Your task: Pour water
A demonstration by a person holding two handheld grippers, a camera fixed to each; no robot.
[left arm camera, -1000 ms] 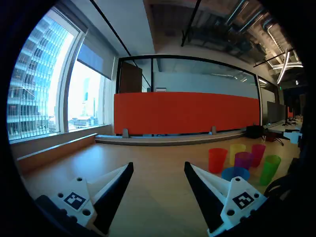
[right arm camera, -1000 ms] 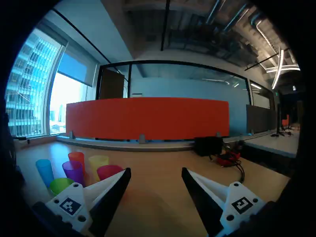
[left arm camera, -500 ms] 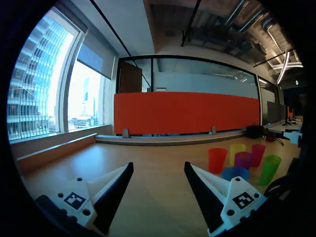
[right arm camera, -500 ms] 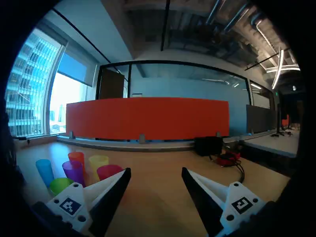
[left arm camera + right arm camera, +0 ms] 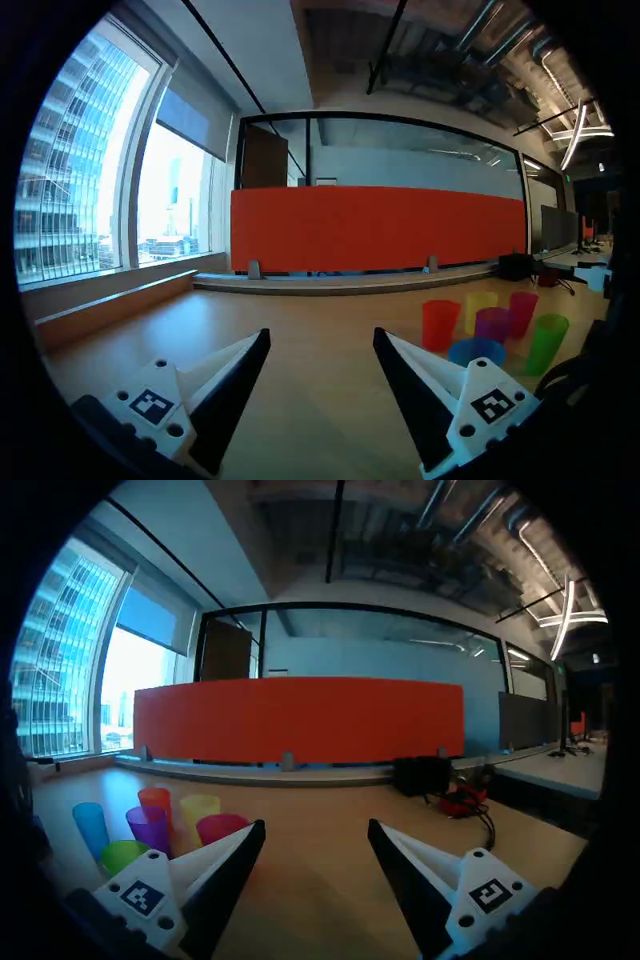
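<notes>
Smooth wood-look worktop (image 5: 240, 320), faintly glossy, under the left tool (image 5: 320, 331). Translucent coloured plastic cups (image 5: 492, 324) to its right. Matt orange partition (image 5: 376, 228) ahead.

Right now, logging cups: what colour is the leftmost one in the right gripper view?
Blue cup; clearest in the right gripper view.

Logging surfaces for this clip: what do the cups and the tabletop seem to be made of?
The cups look like translucent coloured plastic: light shows through their walls. The tabletop looks like pale wood or wood-look laminate, smooth with a faint sheen.
</notes>
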